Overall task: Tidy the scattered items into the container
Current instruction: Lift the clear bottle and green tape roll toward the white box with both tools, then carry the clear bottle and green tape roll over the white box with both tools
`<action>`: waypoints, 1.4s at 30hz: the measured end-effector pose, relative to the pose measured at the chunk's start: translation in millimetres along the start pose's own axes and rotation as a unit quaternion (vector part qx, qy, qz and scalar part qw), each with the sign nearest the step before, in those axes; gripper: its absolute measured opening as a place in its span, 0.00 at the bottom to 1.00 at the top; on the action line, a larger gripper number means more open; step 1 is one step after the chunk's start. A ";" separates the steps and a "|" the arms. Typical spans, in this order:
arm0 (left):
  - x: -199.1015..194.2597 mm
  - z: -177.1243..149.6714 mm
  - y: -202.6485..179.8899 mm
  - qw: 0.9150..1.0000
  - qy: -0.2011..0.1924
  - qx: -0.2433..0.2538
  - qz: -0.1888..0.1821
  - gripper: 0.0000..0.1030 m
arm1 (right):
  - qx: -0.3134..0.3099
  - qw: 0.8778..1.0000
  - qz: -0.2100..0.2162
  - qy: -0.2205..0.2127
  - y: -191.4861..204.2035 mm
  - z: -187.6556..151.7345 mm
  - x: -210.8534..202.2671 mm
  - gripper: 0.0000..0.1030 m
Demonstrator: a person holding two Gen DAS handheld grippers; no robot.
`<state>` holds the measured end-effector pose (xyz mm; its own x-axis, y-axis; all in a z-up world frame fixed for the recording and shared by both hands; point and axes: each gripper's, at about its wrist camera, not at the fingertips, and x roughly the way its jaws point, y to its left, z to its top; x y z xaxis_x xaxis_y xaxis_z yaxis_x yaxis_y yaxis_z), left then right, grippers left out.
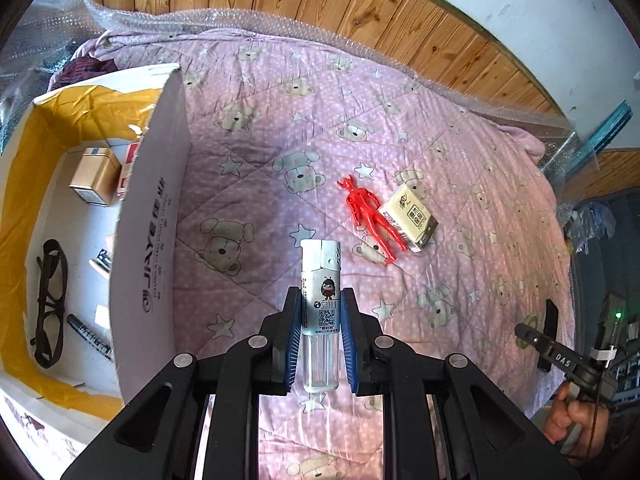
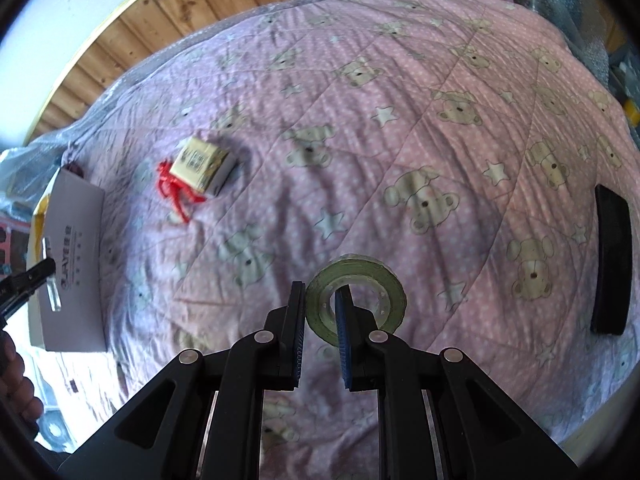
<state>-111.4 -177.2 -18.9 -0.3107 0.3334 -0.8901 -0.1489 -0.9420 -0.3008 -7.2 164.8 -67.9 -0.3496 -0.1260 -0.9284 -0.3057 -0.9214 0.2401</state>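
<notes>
Two things are in my grip. My left gripper (image 1: 320, 312) is clamped around the body of the lighter (image 1: 320, 312), cap pointing away, so it can swing left over the wall of the box (image 1: 150, 248). My right gripper (image 2: 320, 304) pinches the near wall of the tape roll (image 2: 356, 298), one finger through its hole, a secure hold. The red figure (image 1: 370, 216) and small carton (image 1: 408, 216) lie touching on the quilt (image 1: 280, 120), farther out.
</notes>
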 end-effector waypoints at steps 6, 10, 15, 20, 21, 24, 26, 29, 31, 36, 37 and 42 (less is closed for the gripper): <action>-18.1 -9.4 0.9 1.000 -0.017 0.007 -0.003 0.19 | -0.020 1.000 0.007 -0.001 16.9 -10.5 -5.8 0.14; -30.6 -14.2 3.0 0.999 -0.031 0.011 -0.004 0.19 | -0.039 0.999 0.010 0.000 31.1 -16.6 -7.9 0.14; -45.0 -20.9 7.8 0.999 -0.046 0.014 -0.004 0.19 | -0.073 0.997 0.014 0.003 55.7 -26.3 -9.9 0.14; -59.3 -27.1 11.6 0.998 -0.064 0.018 0.002 0.19 | -0.106 0.994 0.025 0.008 80.4 -34.1 -11.9 0.14; -61.9 -28.4 12.5 0.998 -0.067 0.018 0.003 0.19 | -0.113 0.993 0.027 0.009 85.8 -35.7 -12.1 0.14; -68.8 -31.9 16.7 0.997 -0.075 0.017 0.004 0.19 | -0.132 0.991 0.033 0.014 100.6 -40.0 -11.6 0.14; -73.2 -33.9 20.5 0.997 -0.079 0.014 0.004 0.19 | -0.146 0.989 0.037 0.017 111.3 -42.9 -11.8 0.14; -79.7 -37.2 25.5 0.996 -0.087 0.010 0.007 0.19 | -0.165 0.985 0.043 0.020 126.0 -45.4 -13.2 0.14; -83.3 -39.3 28.9 0.996 -0.090 0.008 0.012 0.19 | -0.177 0.983 0.048 0.022 136.3 -46.6 -14.3 0.14; -87.1 -43.3 37.5 0.996 -0.090 0.001 0.024 0.19 | -0.210 0.976 0.060 0.026 163.1 -49.8 -19.1 0.14; -87.9 -43.9 39.4 0.996 -0.091 -0.001 0.024 0.19 | -0.216 0.974 0.063 0.026 168.2 -50.5 -20.2 0.14; -91.7 -47.2 46.6 0.995 -0.094 -0.009 0.025 0.19 | -0.248 0.966 0.075 0.028 195.0 -55.3 -25.0 0.14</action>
<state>-45.4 -253.4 32.5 -0.4875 0.2851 -0.8253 -0.1127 -0.9578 -0.2643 -9.1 -32.0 -13.5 -0.3051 -0.2776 -0.9110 0.2106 -0.9526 0.2197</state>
